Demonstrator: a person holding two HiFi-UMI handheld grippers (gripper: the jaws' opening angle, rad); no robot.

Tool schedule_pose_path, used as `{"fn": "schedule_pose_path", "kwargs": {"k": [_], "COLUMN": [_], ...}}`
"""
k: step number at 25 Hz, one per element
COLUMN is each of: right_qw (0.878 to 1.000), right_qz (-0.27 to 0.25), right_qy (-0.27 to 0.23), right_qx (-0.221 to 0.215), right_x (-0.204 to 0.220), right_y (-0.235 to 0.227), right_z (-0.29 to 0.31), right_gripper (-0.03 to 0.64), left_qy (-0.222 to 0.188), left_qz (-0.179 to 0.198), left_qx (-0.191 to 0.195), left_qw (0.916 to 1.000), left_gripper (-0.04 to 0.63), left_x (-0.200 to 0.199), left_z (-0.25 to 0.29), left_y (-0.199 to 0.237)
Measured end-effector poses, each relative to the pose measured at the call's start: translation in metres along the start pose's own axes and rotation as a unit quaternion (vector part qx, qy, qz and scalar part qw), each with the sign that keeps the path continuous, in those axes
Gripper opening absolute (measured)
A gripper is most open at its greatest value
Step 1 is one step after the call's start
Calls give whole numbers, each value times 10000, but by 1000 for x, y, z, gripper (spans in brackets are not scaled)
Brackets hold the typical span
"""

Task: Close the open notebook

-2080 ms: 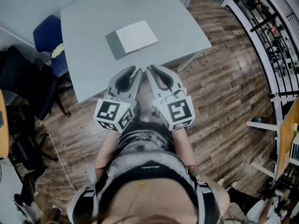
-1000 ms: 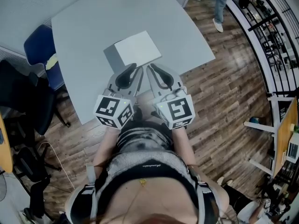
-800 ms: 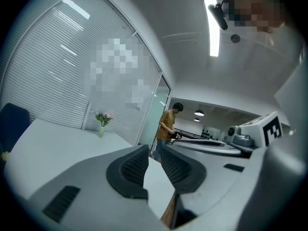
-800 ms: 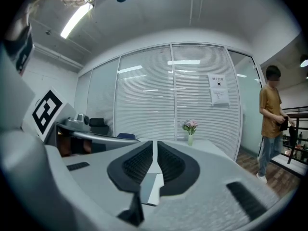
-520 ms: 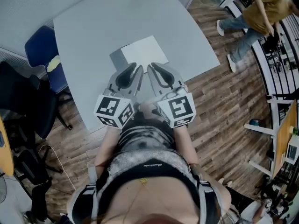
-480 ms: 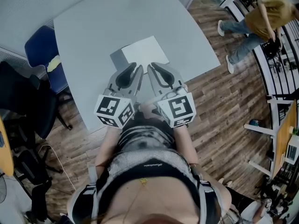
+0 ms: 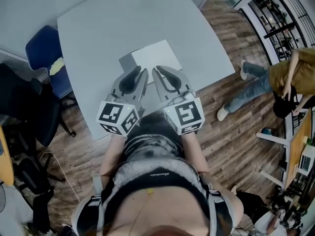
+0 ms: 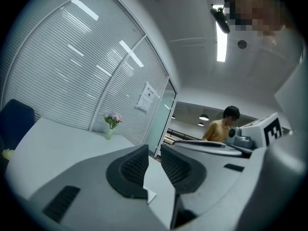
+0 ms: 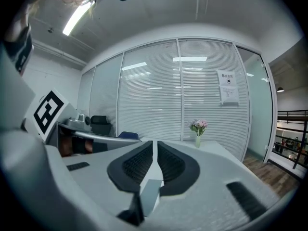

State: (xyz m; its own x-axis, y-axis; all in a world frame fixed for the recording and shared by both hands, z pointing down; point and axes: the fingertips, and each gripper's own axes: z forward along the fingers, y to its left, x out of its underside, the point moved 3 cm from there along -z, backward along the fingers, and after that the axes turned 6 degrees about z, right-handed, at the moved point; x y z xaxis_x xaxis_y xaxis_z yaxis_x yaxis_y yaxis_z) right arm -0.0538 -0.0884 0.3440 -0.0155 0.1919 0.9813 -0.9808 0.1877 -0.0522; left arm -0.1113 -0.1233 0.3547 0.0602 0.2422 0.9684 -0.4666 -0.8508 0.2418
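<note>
The open notebook lies on the grey table, with a white page to the right and a grey cover to the left. Both grippers are held side by side, pointing across the table. In the head view the tips of my left gripper reach the notebook's near edge, by the fold. My right gripper ends just short of the white page. The left gripper's jaws stand a little apart with nothing between them. The right gripper's jaws leave only a thin slit and hold nothing.
A blue chair stands at the table's left, with a black chair nearer. A small vase of flowers sits at the table's far end. A person in a yellow top is on the wooden floor by the railing at right.
Both grippers have come forward together over the table until their tips reach the notebook's near edge. The person in yellow has walked down along the right side.
</note>
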Motion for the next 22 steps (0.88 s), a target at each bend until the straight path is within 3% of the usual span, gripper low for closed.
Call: {"fn": "schedule_pose_path", "kwargs": {"k": [22], "right_qw": [9967], "right_qz": [-65], "right_qy": [115], "right_qx": [-799], "right_x": [1], "right_y": [-62], "right_z": [27], "right_gripper": [32], "left_qy": [-49], "left_qz": [-54], "left_qx": [-881], "left_qw": [9961], "left_gripper": [55], "left_x": [5], "left_z": [54], "left_y": [6]}}
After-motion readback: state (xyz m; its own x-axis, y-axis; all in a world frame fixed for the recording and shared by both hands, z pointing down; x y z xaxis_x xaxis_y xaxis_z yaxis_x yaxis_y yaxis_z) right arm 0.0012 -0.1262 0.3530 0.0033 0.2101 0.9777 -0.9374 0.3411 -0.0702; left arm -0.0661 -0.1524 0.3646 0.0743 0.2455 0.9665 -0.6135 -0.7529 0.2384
